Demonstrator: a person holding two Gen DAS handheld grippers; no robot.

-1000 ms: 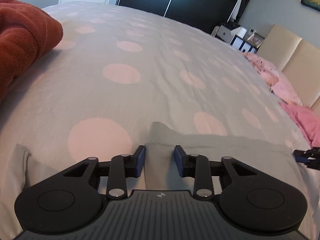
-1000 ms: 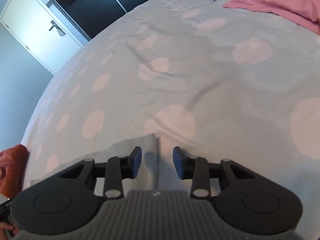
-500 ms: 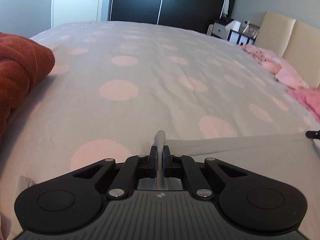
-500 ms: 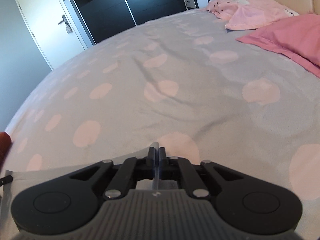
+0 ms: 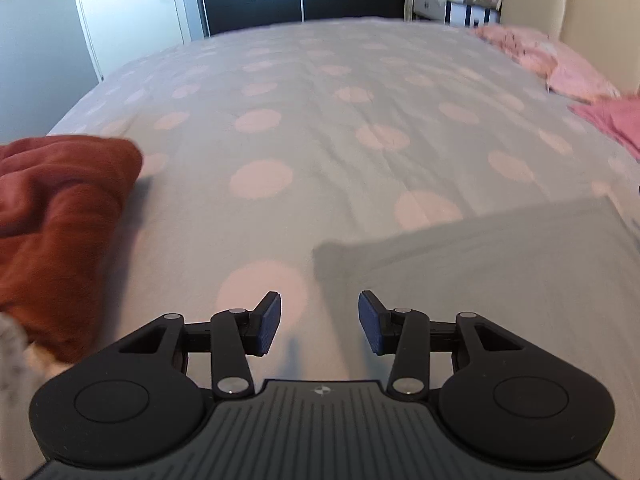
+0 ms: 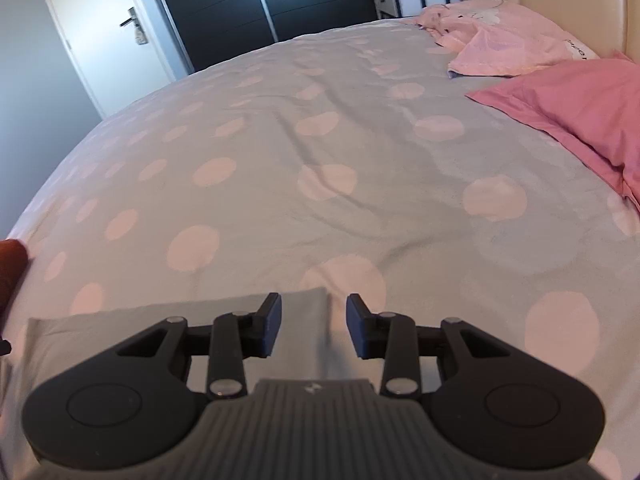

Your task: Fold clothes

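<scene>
A pale grey garment (image 5: 500, 264) lies flat on the polka-dot bedcover (image 5: 320, 128), its far left corner just ahead and right of my left gripper (image 5: 319, 322), which is open and empty above it. In the right wrist view the same garment (image 6: 160, 328) shows its far right corner under my right gripper (image 6: 314, 326), which is open and empty, straddling that corner's edge.
A rust-red fleece pile (image 5: 56, 216) lies on the bed to the left. Pink pillows (image 6: 568, 96) and pink clothes (image 6: 500, 44) lie at the headboard end on the right. A white door (image 6: 100, 32) and dark wardrobe (image 6: 260, 4) stand beyond the bed.
Both grippers were shut on the grey garment's far corners half a second ago; now both have opened and let go, and the garment lies flat on the bed.
</scene>
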